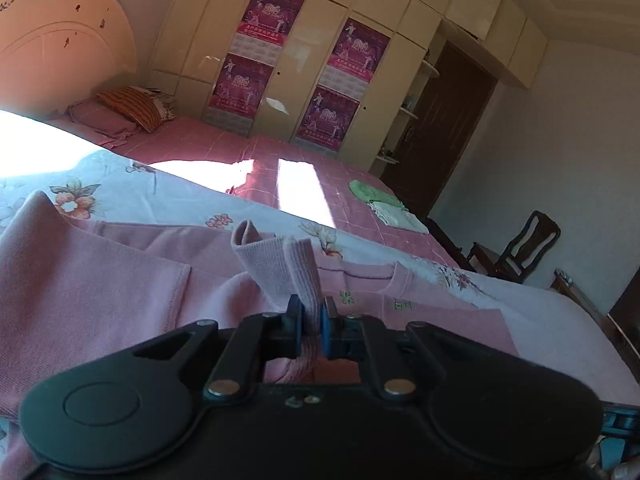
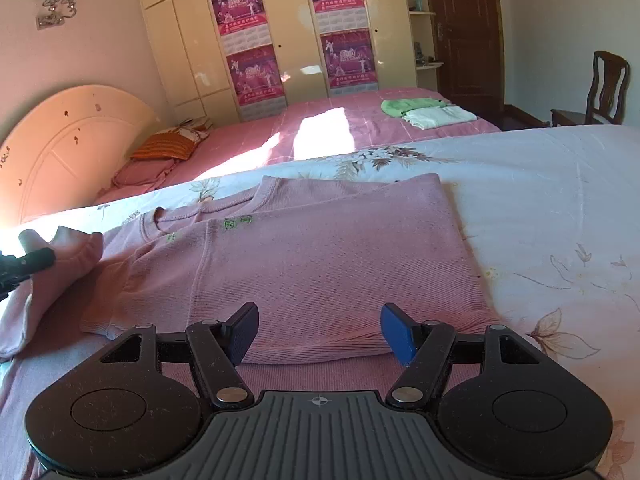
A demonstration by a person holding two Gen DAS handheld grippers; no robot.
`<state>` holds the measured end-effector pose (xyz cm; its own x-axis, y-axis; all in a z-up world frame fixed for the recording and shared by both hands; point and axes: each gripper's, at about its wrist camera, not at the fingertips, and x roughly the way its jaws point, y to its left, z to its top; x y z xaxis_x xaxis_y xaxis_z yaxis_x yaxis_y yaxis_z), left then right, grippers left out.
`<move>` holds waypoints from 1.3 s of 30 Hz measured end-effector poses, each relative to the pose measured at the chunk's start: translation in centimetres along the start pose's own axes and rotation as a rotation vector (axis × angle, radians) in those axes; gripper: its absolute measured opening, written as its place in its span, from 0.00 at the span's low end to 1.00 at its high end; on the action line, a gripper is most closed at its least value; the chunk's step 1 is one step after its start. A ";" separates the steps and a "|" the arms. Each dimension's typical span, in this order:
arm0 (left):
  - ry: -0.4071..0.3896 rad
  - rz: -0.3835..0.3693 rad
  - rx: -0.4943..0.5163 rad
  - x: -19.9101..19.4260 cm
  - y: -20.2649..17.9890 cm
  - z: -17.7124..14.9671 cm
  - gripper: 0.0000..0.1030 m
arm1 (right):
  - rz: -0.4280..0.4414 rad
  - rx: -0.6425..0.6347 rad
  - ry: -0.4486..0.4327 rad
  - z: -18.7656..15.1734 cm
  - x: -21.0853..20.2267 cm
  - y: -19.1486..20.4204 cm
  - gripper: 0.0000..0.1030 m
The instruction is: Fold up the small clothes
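- Your left gripper (image 1: 311, 316) is clamping the pink sleeve cuff (image 1: 280, 264); the folded pink top (image 2: 320, 248) is lying right of it in the right-wrist view.
- Your right gripper (image 2: 318, 332) is hovering with jaws apart at the lower centre of the frame, over the top's near hem.

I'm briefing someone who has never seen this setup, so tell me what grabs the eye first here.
The pink sweater spread on the floral sheet dominates the foreground. The left tongs are pinched shut on its ribbed cuff, lifting it, while the right tongs hang open over the hem. Behind, four magenta posters stand out on the cream wardrobe.
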<state>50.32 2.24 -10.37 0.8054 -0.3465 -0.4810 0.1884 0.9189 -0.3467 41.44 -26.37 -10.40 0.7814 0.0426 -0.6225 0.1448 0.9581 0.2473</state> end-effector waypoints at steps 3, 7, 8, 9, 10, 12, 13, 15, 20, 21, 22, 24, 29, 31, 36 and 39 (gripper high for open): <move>0.029 -0.012 0.065 1.1 -2.8 -1.2 0.06 | 0.009 0.012 0.003 0.1 -0.3 -0.8 0.66; 0.067 -0.051 0.105 2.7 -4.9 -2.5 0.06 | 0.020 0.027 0.001 0.1 -0.7 -1.4 0.66; 0.090 -0.054 0.122 3.5 -5.3 -2.9 0.08 | 0.029 0.041 0.000 0.1 -0.7 -1.6 0.66; 0.127 -0.069 0.139 4.2 -5.6 -3.3 0.12 | 0.039 0.056 0.000 0.1 -0.8 -1.7 0.66; 0.169 -0.075 0.155 5.0 -5.8 -3.7 0.15 | 0.050 0.074 0.001 0.1 -0.8 -1.8 0.66; 0.181 -0.073 0.189 4.8 -6.2 -4.5 0.37 | 0.079 0.114 0.011 0.3 -0.6 -2.0 0.66; 0.149 -0.079 0.204 3.9 -6.2 -4.7 0.44 | 0.092 0.128 0.015 0.4 -0.4 -2.0 0.66; 0.069 -0.053 0.213 0.9 -5.6 -5.0 0.54 | 0.142 0.153 0.025 0.6 -0.1 -1.7 0.66; -0.040 0.153 0.104 -6.5 1.3 -5.0 0.53 | 0.283 0.155 0.045 0.6 1.4 1.3 0.66; -0.044 0.208 0.085 -7.7 3.0 -5.1 0.53 | 0.295 0.142 0.053 0.4 2.2 2.3 0.65; -0.028 0.251 0.063 -8.7 4.8 -4.9 0.53 | 0.300 0.130 0.067 0.3 3.0 3.1 0.65; 0.013 0.303 0.025 -9.6 7.5 -5.1 0.52 | 0.303 0.119 0.110 0.0 5.1 4.6 0.51; 0.064 0.334 0.026 -10.2 10.6 -5.0 0.53 | 0.284 0.108 0.122 0.7 7.7 6.7 0.49; 0.071 0.324 0.047 -9.8 10.9 -5.0 0.53 | 0.294 0.048 0.146 1.3 8.2 8.2 0.04; 0.042 0.325 0.083 -9.3 10.3 -4.3 0.53 | 0.333 -0.262 -0.058 4.6 2.5 14.3 0.05; 0.015 0.303 0.084 -9.0 10.1 -3.8 0.55 | 0.370 -0.369 -0.328 6.5 -4.7 15.8 0.05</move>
<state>42.82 13.91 -12.59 0.8236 -0.0568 -0.5643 -0.0127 0.9929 -0.1185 43.99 -13.29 1.31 0.8942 0.3579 -0.2688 -0.3455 0.9337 0.0938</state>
